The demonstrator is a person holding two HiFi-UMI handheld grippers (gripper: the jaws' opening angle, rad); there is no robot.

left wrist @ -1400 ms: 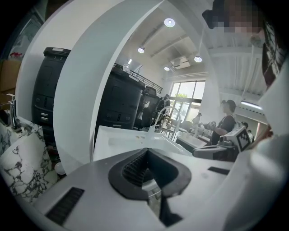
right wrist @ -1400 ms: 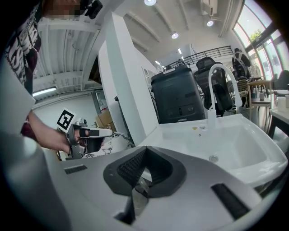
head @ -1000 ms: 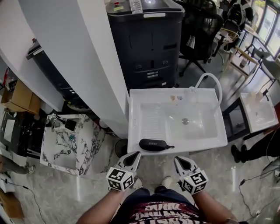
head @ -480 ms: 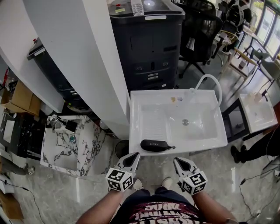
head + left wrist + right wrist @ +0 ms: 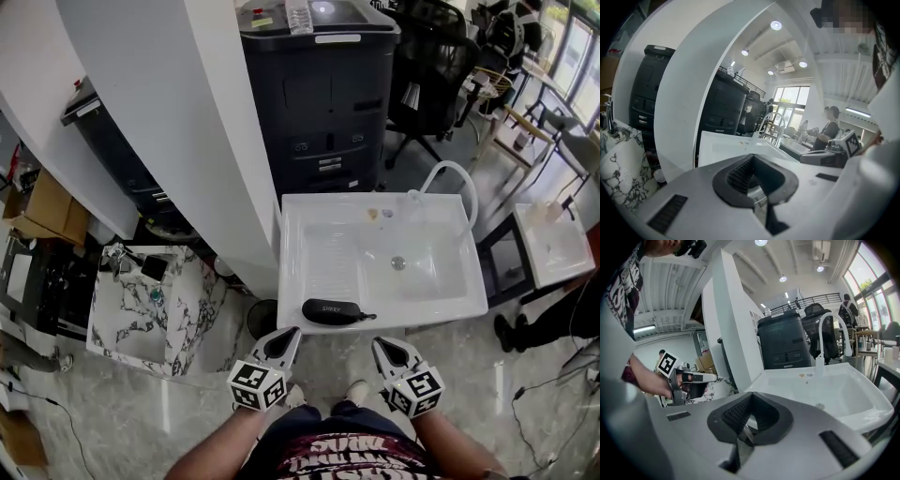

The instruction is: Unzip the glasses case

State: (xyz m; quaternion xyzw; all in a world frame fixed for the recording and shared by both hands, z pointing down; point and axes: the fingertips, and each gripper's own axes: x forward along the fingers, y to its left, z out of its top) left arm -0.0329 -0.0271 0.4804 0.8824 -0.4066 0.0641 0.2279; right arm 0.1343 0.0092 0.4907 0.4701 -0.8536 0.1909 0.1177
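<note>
A black zipped glasses case [image 5: 330, 311] lies on the front rim of the white sink [image 5: 380, 214], its zipper pull [image 5: 368, 316] sticking out to the right. My left gripper [image 5: 287, 334] hangs just in front of the rim, below the case's left end, shut and empty. My right gripper [image 5: 381, 344] hovers below and right of the pull, also shut on nothing. In the left gripper view the closed left gripper [image 5: 752, 157] hides the case; the right gripper view likewise shows only the closed right gripper [image 5: 751, 395] before the sink [image 5: 843, 385].
Behind the sink stands a dark machine [image 5: 319, 94]; a curved white wall [image 5: 187, 122] rises at its left. A marble-patterned basin [image 5: 150, 309] sits lower left, a smaller white sink [image 5: 553, 239] and office chairs [image 5: 436, 66] at right. A hose [image 5: 448, 178] arcs over the sink's back.
</note>
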